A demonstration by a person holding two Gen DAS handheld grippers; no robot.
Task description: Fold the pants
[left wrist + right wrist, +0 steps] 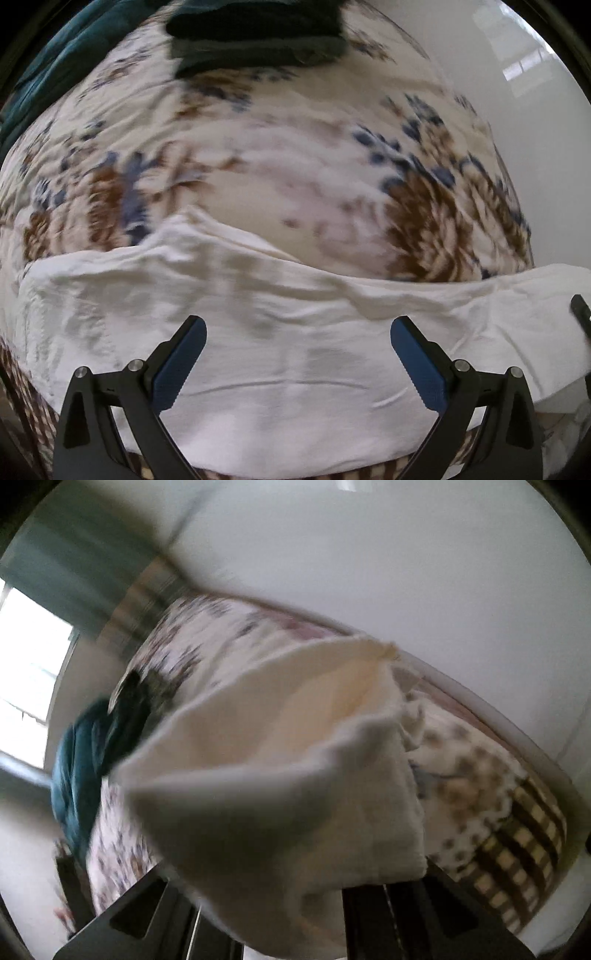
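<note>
Left wrist view: left gripper (298,334) spread wide above white pants (295,369) on flowery bedspread (258,166); right gripper (295,897) pinching pants, lifted.

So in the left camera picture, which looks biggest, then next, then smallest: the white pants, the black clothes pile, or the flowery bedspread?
1. flowery bedspread, spreading across most of the view
2. white pants, though they lie nearest the camera, which makes them look bigger
3. black clothes pile, far off at the top, so its real size is unsure

Your right gripper (295,904) is clamped on the white cloth pants (280,775), lifted before it, hiding its fingertips; floral bedspread (207,635) beyond.
</note>
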